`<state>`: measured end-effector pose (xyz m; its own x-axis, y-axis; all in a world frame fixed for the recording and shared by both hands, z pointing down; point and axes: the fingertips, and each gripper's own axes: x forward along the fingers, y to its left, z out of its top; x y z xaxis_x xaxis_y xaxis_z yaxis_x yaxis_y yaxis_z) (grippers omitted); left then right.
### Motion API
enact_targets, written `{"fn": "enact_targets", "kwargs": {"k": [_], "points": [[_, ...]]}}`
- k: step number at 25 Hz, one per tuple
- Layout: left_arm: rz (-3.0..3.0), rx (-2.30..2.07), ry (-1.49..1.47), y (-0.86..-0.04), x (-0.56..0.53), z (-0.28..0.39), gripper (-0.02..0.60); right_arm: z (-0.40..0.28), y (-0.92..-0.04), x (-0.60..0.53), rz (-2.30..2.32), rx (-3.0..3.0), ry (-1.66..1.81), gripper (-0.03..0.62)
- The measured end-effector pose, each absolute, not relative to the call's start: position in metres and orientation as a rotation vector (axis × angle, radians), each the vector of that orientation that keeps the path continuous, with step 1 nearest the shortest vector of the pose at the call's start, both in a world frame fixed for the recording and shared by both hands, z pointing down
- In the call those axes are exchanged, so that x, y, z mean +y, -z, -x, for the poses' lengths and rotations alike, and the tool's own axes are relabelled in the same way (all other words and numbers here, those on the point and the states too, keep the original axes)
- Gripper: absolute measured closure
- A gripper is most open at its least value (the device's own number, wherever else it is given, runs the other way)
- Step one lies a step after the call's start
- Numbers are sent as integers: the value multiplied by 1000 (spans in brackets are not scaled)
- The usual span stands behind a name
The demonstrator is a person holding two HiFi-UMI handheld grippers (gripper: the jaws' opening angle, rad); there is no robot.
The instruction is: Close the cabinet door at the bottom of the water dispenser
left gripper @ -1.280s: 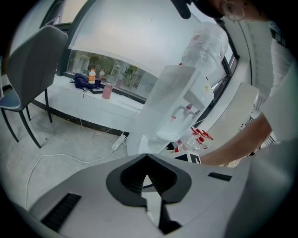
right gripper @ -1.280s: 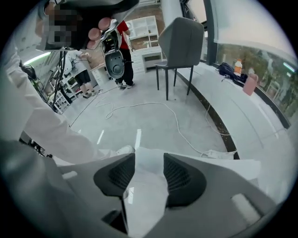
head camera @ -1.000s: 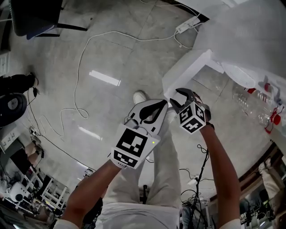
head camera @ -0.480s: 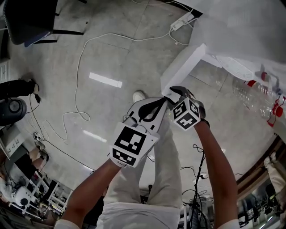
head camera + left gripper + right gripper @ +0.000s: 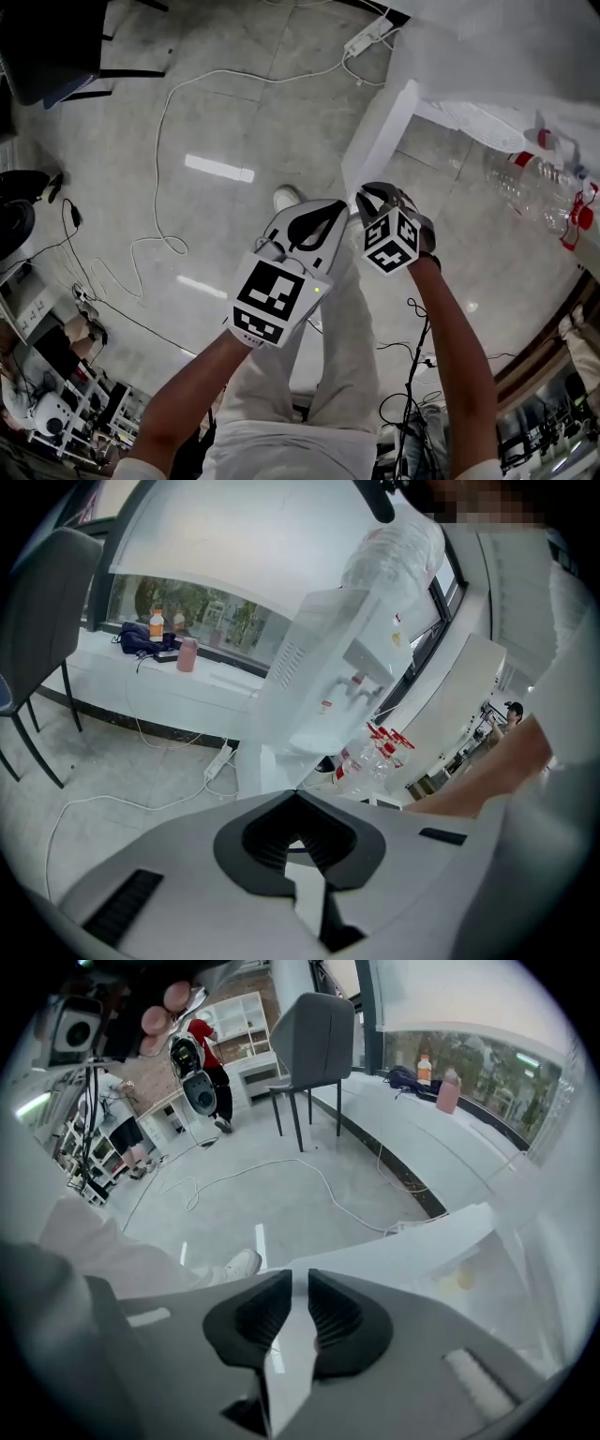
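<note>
The white cabinet door (image 5: 384, 127) stands swung open from the foot of the water dispenser (image 5: 506, 56). My right gripper (image 5: 370, 197) is at the door's free end. Its jaws have just been closing, and in the right gripper view the door's edge (image 5: 412, 1241) runs between the dark pads (image 5: 333, 1316) of my right gripper (image 5: 298, 1302), which clamp it. My left gripper (image 5: 339, 214) hovers just left of it, shut and empty. In the left gripper view its tips (image 5: 298, 796) meet below the dispenser (image 5: 328, 667).
Several empty plastic bottles with red caps (image 5: 539, 192) lie right of the dispenser. A power strip (image 5: 367, 36) and a long white cable (image 5: 169, 122) cross the grey floor. A dark chair (image 5: 56, 47) stands at the top left. The person's shoe (image 5: 286, 199) is below the grippers.
The right gripper's jaws stood wide at the door's end and have narrowed onto its edge. The door now sits steeper in the head view. The left gripper has hardly shifted.
</note>
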<state>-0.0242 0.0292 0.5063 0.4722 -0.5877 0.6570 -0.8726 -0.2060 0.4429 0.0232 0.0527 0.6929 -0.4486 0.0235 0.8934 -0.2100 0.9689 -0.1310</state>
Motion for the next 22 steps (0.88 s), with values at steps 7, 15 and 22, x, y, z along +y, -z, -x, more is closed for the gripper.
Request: {"fn": "enact_targets", "kwargs": {"k": [7, 15, 22], "points": [[-1927, -1191, -452, -506, 28, 10, 577, -52, -696, 51, -200, -1965, -241, 533], [-1954, -1157, -473, -505, 28, -5, 577, -85, -697, 43, -334, -1899, -318, 540], [-1977, -1127, -495, -503, 26, -18, 577, -112, -697, 37, -464, -1852, -348, 543]]}}
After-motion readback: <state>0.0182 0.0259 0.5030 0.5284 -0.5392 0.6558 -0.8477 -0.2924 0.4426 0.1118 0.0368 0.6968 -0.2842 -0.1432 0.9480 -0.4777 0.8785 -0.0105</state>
